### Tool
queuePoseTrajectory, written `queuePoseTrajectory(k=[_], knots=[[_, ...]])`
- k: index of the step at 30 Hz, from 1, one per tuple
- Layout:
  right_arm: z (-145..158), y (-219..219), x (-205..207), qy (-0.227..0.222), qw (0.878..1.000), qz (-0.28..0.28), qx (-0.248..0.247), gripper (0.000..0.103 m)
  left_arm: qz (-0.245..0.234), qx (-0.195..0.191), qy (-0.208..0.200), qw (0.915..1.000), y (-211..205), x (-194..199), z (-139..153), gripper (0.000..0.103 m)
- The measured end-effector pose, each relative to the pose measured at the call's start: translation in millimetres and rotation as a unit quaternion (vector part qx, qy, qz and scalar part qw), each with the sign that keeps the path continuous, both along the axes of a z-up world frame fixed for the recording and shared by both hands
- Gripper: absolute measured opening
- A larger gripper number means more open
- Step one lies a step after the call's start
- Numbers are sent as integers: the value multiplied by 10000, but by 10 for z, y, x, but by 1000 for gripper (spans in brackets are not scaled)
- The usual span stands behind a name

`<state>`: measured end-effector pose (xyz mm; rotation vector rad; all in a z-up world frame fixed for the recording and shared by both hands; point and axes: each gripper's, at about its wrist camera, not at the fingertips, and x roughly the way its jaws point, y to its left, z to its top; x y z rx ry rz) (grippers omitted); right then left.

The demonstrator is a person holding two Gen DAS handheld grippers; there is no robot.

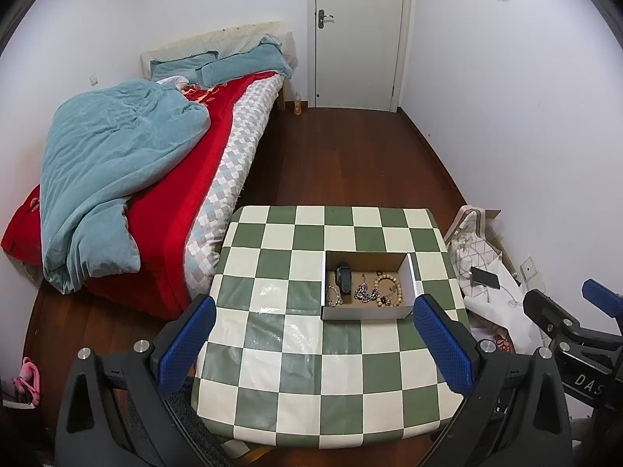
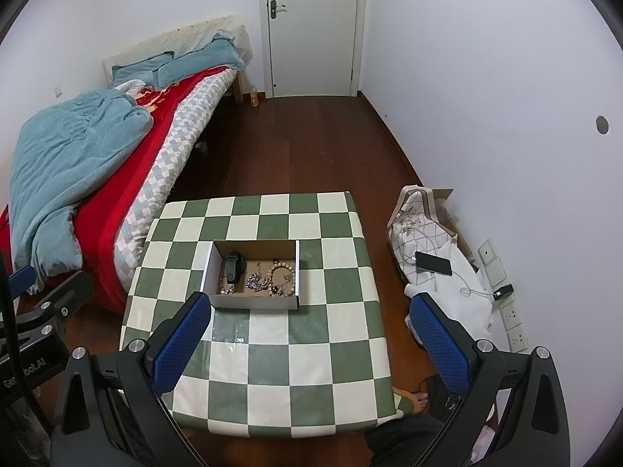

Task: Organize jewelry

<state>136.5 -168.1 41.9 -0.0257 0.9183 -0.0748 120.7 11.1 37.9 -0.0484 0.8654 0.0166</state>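
Observation:
A shallow cardboard box (image 1: 364, 313) (image 2: 253, 302) stands on the green-and-white checkered table (image 1: 296, 381) (image 2: 311, 369). Inside lie a black watch (image 1: 343, 277) (image 2: 232, 266), a silver chain (image 1: 365, 292) (image 2: 257, 282), a wooden bead bracelet (image 1: 387, 290) (image 2: 281, 277) and a small silver piece (image 1: 333, 297) (image 2: 226, 288). My left gripper (image 1: 313, 344) is open and empty, held above the table's near half, short of the box. My right gripper (image 2: 309, 340) is open and empty, above the table to the right of the box.
A bed (image 1: 155, 179) (image 2: 101, 179) with a red cover and teal duvet runs along the left. A bag with a phone (image 1: 484, 278) (image 2: 433, 262) and cable lies on the floor at the right wall. A white door (image 1: 358, 31) is at the back.

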Motion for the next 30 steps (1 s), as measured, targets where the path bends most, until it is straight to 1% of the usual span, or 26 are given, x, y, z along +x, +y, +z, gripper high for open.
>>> queuePoseTrajectory(k=[30], knots=[[82,-26,-26,-31,10000,-47,73,103,-16,6,-78,10000,44,-19,74,103]])
